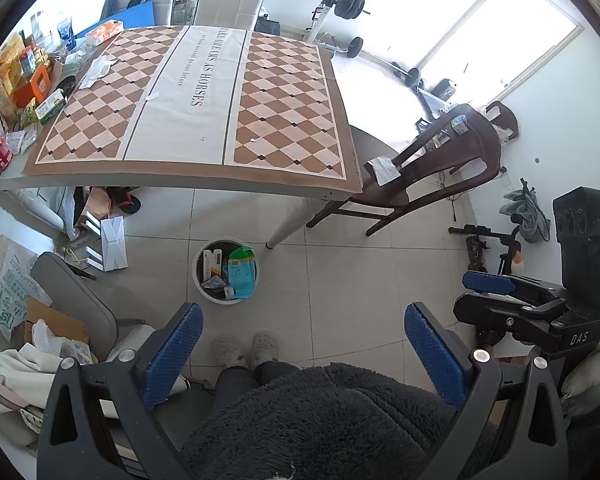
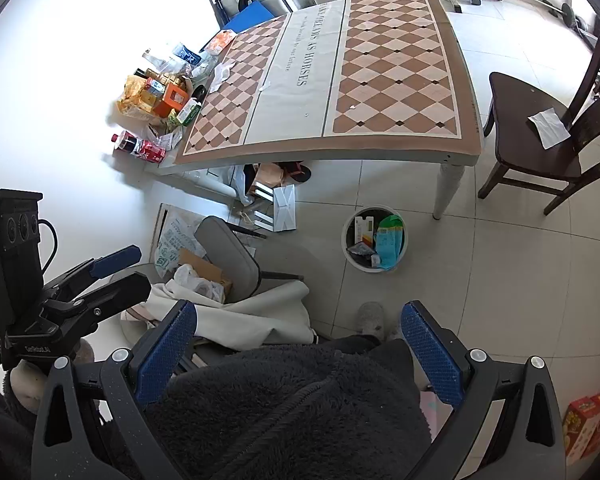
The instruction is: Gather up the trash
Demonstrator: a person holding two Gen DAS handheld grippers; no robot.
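Both tools were held back near the person's dark fleece, well away from the table. The left gripper [image 1: 304, 360] had its blue pads spread wide with nothing between them, and the right gripper [image 2: 300, 356] stood equally agape and empty. That suggested a pause between pickups: either a piece had just gone into the bin or the next one had yet to be chosen.

The white waste bin [image 1: 198, 280] stood on the tiled floor at about 12 o'clock from the left gripper, near the table leg [image 1: 288, 224]. It already held a teal-and-green packet [image 1: 242, 276], a pale box with a yellow label and some dark wrappers; it looked roughly half full, though its depth could not be judged.

Trash yet to be collected seemed to remain on the checkered tablecloth [image 1: 284, 92]: a crumpled white paper [image 1: 96, 70] toward 10 o'clock, a small white scrap [image 1: 153, 97] on the central stripe, and tiny crumbs near the front edge. A folded tissue [image 1: 384, 170] lay on the dark wooden chair [image 1: 384, 196] at about 1 o'clock.

The next move probably called for a long reach over the table and a fine pinch, since thin paper lying flat offers little to grip.
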